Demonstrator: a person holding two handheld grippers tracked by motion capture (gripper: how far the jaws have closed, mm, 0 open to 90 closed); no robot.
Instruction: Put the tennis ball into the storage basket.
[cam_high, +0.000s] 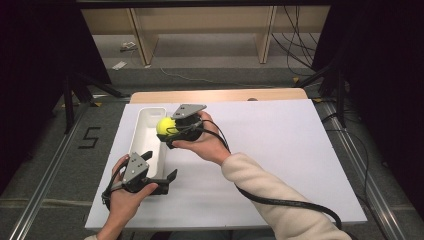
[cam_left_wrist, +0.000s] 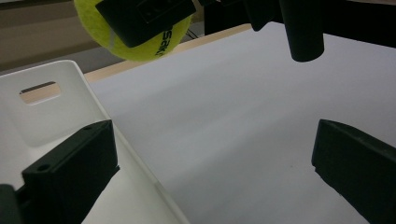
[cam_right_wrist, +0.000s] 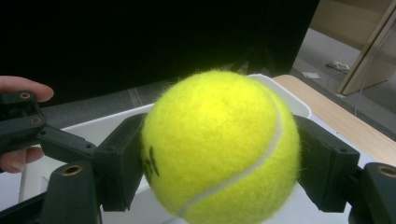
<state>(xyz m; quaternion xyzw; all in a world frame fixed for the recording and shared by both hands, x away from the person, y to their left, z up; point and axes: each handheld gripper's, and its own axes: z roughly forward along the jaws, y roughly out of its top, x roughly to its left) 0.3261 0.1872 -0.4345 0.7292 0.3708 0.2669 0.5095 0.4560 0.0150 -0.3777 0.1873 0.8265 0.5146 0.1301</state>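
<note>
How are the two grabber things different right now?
The right gripper is shut on the tennis ball, while the left gripper has its jaws wide open with nothing gripped. The right gripper is held up over the white bin; the left gripper sits low at the bin's near end, one jaw inside its wall and one outside. Both have black jaws and a grey plate on top, and each is held in a hand.

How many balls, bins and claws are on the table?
Tennis ball: 1, held in the right claw
White bin: 1
Claws: 2, counting the left claw
Total: 4
</note>
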